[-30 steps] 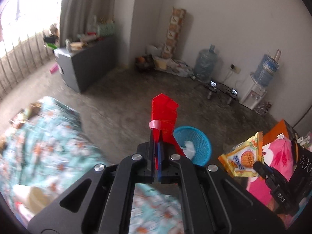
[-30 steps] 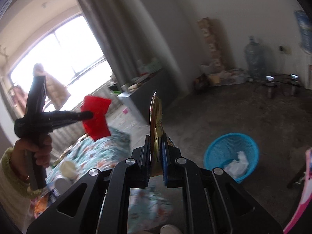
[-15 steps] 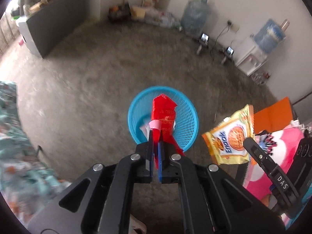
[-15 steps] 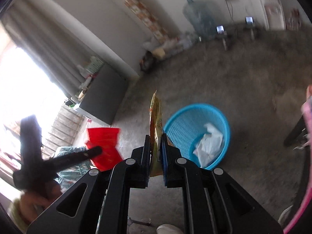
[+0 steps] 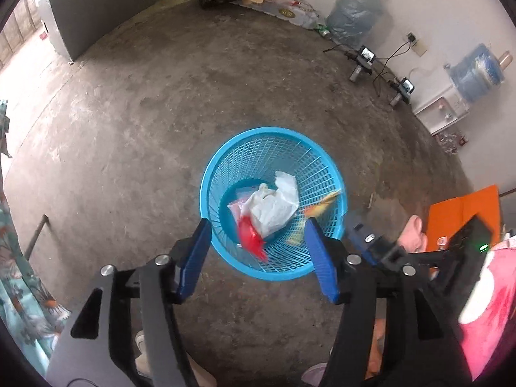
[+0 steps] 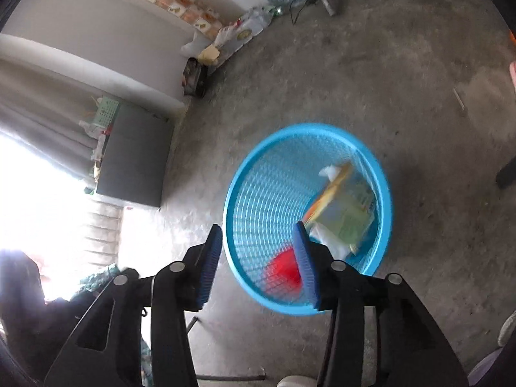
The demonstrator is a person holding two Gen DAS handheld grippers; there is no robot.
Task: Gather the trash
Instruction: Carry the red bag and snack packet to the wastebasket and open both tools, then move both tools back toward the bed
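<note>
A blue mesh basket [image 5: 225, 158] stands on the concrete floor, also in the right wrist view [image 6: 258, 174]. Inside lie a white plastic bag [image 5: 274, 206], a red wrapper [image 5: 250, 237] and a yellow snack packet [image 5: 322, 204]. In the right wrist view the red wrapper [image 6: 283, 269] and the yellow packet [image 6: 345, 209] are blurred inside the basket. My left gripper [image 5: 258, 251] is open and empty above the basket's near rim. My right gripper [image 6: 258, 254] is open and empty above the basket too; it shows at the right of the left wrist view [image 5: 371, 242].
A grey cabinet [image 5: 90, 6] stands at the far left wall. Water bottles [image 5: 353, 16], a dispenser [image 5: 451, 109] and cables line the far wall. An orange folder [image 5: 464, 213] and pink cloth [image 5: 483, 306] are at right. A patterned cloth [image 5: 19, 277] lies at left.
Both grippers opened above the basket. The red wrapper left my left gripper and the yellow packet left my right gripper; both are now in the basket.
</note>
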